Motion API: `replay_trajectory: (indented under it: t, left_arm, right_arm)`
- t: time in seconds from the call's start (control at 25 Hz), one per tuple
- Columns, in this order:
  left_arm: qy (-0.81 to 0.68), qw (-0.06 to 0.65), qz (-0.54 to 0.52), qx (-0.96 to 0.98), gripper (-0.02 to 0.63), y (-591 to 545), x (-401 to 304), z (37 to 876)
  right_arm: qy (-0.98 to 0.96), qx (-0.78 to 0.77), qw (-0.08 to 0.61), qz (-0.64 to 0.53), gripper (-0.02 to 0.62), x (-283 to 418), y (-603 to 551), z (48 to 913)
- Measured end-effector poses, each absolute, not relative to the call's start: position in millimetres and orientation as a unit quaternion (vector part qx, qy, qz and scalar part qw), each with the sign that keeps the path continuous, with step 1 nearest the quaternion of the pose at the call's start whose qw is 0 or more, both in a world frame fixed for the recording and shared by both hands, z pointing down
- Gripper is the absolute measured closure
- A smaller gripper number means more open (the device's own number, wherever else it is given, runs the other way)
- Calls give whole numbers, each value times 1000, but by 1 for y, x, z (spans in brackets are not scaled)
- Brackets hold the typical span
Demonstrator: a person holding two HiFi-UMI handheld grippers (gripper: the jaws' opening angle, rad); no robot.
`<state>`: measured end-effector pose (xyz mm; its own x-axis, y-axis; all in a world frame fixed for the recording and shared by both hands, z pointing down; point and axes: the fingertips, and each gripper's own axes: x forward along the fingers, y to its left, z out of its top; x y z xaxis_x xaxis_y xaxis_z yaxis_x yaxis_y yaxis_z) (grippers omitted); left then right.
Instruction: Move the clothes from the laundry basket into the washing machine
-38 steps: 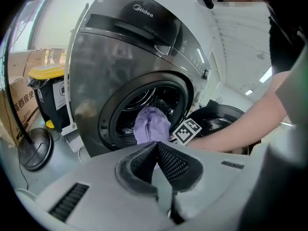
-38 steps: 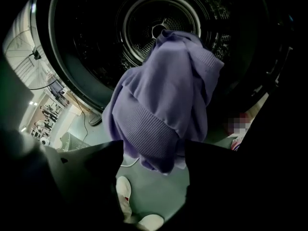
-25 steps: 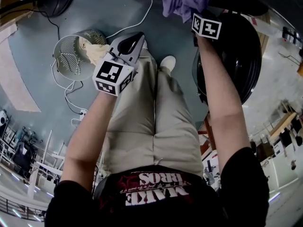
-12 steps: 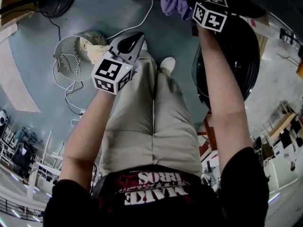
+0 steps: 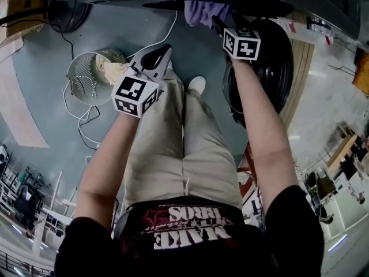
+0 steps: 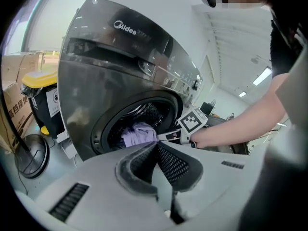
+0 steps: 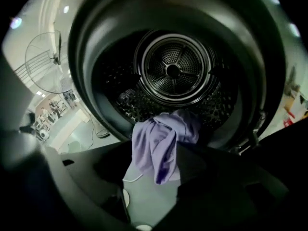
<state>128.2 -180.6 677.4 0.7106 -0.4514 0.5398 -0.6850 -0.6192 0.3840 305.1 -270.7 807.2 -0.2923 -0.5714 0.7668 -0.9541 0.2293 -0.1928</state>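
A purple cloth [image 7: 161, 138] hangs over the lower lip of the washing machine's drum [image 7: 173, 71]; it also shows in the head view [image 5: 202, 10] and the left gripper view [image 6: 137, 133]. My right gripper [image 7: 156, 150] is at the drum mouth. Its jaws have just been opening and stand apart, with the cloth hanging loose between them. My left gripper [image 5: 163, 51] is shut and empty, held above my thigh. The round white laundry basket [image 5: 81, 82] stands on the floor to its left, with a cream cloth [image 5: 112, 68] in it.
The washer's black round door [image 5: 262, 68] hangs open at the right. A white cable [image 5: 161, 36] runs over the floor near the basket. A floor fan [image 6: 31, 155], a cardboard box and a yellow-lidded bin [image 6: 43, 95] stand left of the washing machine [image 6: 120, 57].
My right gripper has moved up to the drum mouth with the purple cloth, and its jaws have opened. My left gripper has risen a little.
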Motion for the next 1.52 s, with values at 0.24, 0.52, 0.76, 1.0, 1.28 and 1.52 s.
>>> replay_trajectory:
  t: [0.24,0.52,0.76,1.0,1.28,1.52]
  left_arm:
    - [-337,270,179,884,601,-180,131,620]
    - [-373,246,164,879,601,-178,111,555]
    - [-407,233,154,869,601,-176,95,511]
    - [-422,208,137,872,601,-173,87,458]
    - [-427,177,122,878,601,-174,85,399]
    - [-426,152,117,884,601,-162,91,360]
  right_arm:
    - [-763,495,283,305,572,293,-237,740]
    - [-764,502,262,308,592,296,-205,670]
    - [-764,512,247,306,592,297,-183,624]
    - [-773,517,210,302,592,296,-171,562]
    - [-802,498,237,228,592,291,-160,499]
    - [-815,498,219,200,592,292,-150,444]
